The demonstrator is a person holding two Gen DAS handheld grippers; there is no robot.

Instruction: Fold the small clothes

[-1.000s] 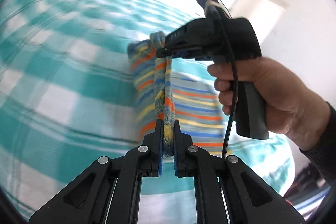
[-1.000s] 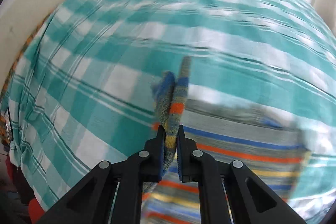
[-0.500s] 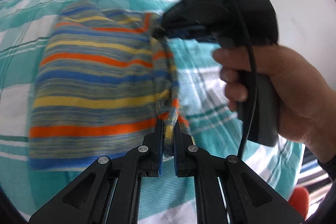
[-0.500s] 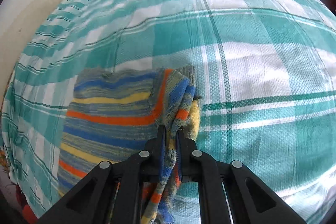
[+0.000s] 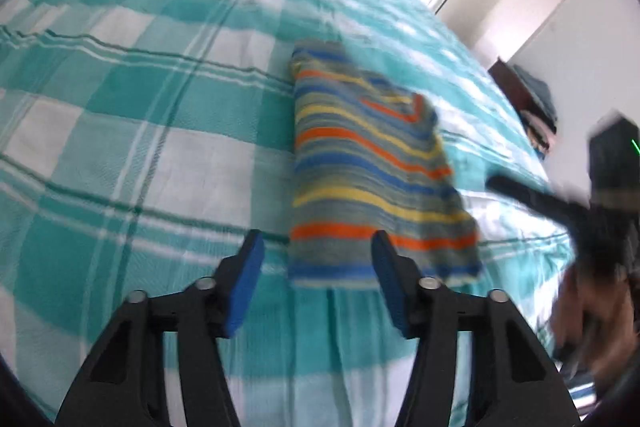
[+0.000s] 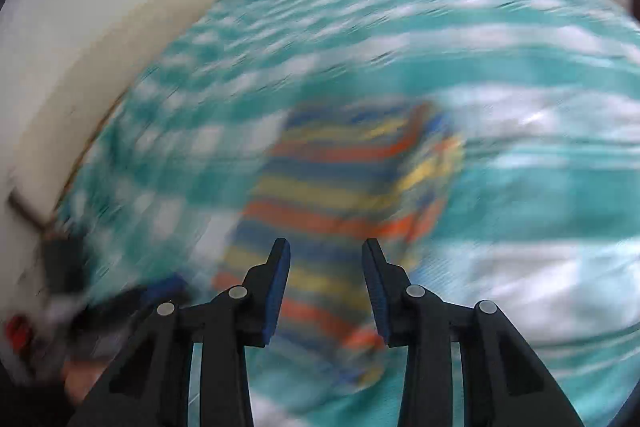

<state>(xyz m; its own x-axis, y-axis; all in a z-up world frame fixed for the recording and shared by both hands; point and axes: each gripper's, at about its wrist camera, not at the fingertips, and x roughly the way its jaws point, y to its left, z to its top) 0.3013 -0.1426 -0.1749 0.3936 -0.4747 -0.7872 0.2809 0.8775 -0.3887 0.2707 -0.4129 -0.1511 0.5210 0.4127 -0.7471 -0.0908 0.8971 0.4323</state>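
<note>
A small knitted garment [image 5: 368, 171] with orange, yellow, blue and grey stripes lies folded flat on the teal and white checked bedspread [image 5: 120, 131]. My left gripper [image 5: 318, 255] hovers above the garment's near edge, its jaws opening, and nothing is pinched between its blue pads. My right gripper [image 6: 324, 259] hangs over the same garment [image 6: 344, 183], jaws opening too, with no cloth held; this view is heavily blurred. The right gripper [image 5: 560, 205] and the hand holding it appear blurred at the right edge of the left wrist view.
The checked bedspread covers the whole bed. A white wall and a beige strip [image 6: 80, 67] run along the bed's left side. A dark shelf with folded clothes [image 5: 528, 107] stands beyond the bed at the right, by white cupboard doors.
Both grippers have let go of the striped garment and opened. The garment now lies folded on the bed, and both grippers have pulled back from it.
</note>
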